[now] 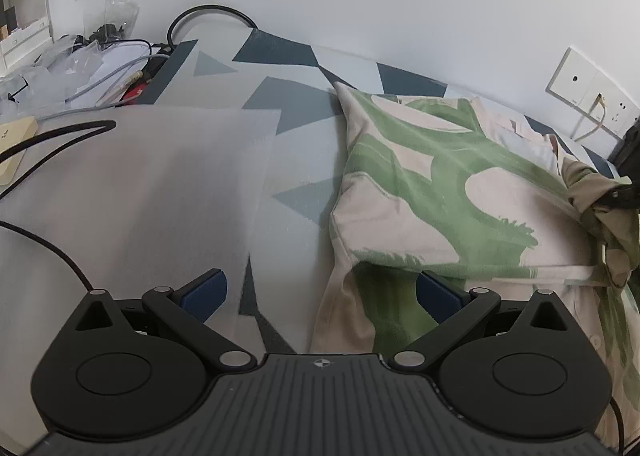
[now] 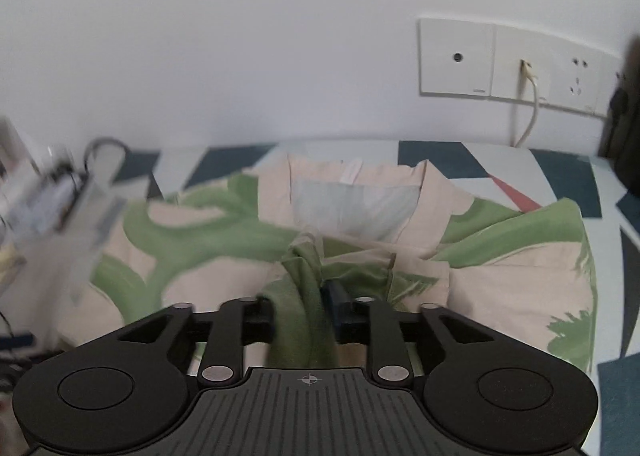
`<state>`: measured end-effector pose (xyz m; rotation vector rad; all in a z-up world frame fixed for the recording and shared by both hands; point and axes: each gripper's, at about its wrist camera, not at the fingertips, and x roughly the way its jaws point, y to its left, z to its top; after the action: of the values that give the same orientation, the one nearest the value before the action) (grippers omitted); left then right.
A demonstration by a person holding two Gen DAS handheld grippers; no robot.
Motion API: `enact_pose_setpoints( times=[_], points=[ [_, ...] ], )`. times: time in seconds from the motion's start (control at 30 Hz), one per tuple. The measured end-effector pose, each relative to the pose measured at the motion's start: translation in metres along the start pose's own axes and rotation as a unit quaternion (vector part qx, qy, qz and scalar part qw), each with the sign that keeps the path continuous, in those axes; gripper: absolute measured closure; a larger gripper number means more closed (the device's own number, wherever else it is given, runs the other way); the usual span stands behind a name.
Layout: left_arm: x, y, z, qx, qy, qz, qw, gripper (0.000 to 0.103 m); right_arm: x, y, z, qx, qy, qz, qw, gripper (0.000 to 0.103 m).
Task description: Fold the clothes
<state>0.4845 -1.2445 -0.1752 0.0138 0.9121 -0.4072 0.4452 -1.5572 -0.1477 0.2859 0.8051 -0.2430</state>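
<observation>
Shirt: a cream shirt with big green leaf shapes lies spread on the table, collar at the far side near the wall
Table cover: a cloth with blue and grey triangles lies under the shirt
Right gripper: the right gripper has its two fingers pressed together on a bunched green fold of the shirt, lifted a little off the rest
Left gripper: the left gripper hangs over the near left edge of the shirt, its blue fingers wide apart and holding nothing
White sheet: a thin white sheet lies left of the shirt
Far left: cables and clear bags, maybe, but this part is blurry
Wall: white sockets at the far right, with a cream cord plugged in
</observation>
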Motion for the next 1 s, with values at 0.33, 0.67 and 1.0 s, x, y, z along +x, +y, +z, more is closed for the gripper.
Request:
enact_pose_setpoints(
  times=[0.33,0.67,1.0],
  points=[
    [0.002,-0.037,0.003,0.051,0.001,-0.037,0.9980,0.000,-0.044,-0.041,-0.016,0.023,-0.051,-0.029,0.998,0.013],
    [0.003,-0.109,0.014,0.150,-0.016,-0.099,0.9837,0.000,-0.112,-0.147,-0.073,0.176,-0.092,-0.069,0.978,0.012],
    [-0.001,-0.225,-0.016,0.384,-0.050,-0.146,0.9104,0.008,-0.115,-0.179,-0.123,0.191,-0.081,-0.096,0.974,0.013]
  ],
)
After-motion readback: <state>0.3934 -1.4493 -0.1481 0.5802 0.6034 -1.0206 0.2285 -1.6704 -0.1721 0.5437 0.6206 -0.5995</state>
